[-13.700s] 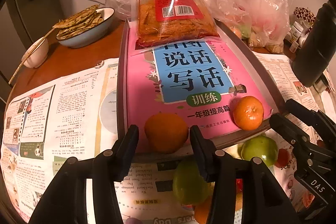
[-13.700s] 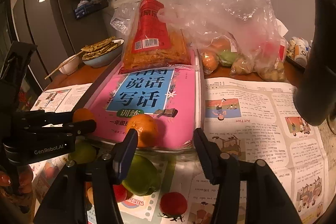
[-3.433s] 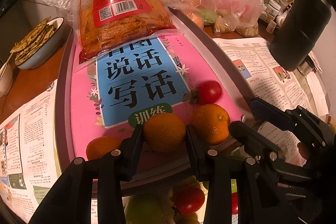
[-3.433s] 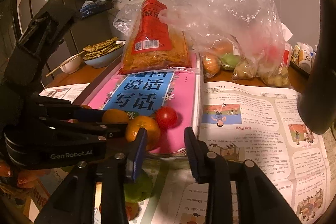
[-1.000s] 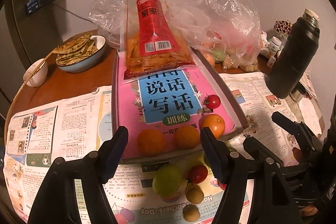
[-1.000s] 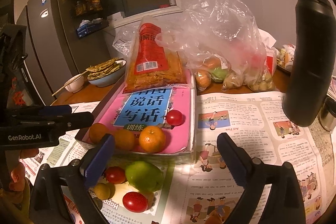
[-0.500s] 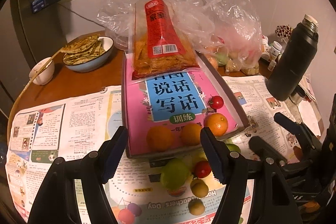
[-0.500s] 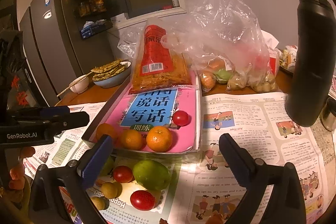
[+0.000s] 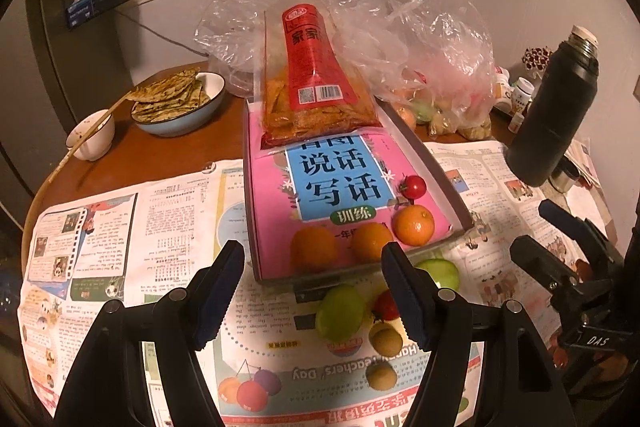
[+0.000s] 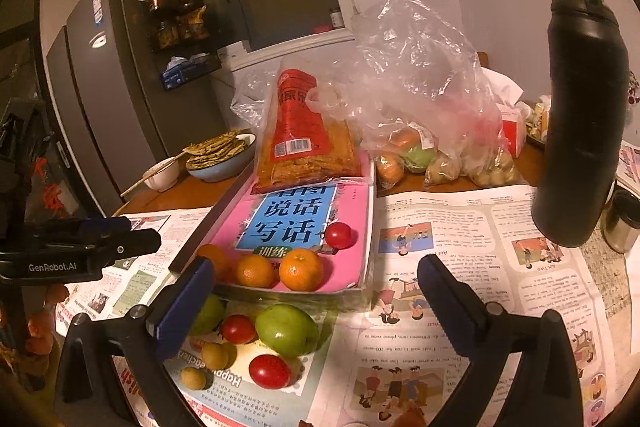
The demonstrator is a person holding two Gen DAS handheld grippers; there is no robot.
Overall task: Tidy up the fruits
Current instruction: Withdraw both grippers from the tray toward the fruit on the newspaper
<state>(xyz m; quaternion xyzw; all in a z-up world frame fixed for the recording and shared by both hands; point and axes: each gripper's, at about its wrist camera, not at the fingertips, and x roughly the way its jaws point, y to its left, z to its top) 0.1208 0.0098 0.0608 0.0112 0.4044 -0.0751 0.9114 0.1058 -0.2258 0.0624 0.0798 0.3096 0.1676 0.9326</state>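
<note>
Tray (image 9: 448, 183) holds three mandarins (image 9: 414, 225) and one cherry tomato (image 9: 413, 186). You hold left gripper (image 9: 316, 291) and right gripper (image 10: 316, 301) with jaws wide, empty. Green fruits (image 10: 286, 329), tomatoes, longans (image 10: 214, 355) remain on the bench newspaper (image 10: 460, 227).

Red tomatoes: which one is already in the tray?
The red tomato on the pink book, behind the three oranges. The other two lie on the newspaper in front of the tray.
</note>
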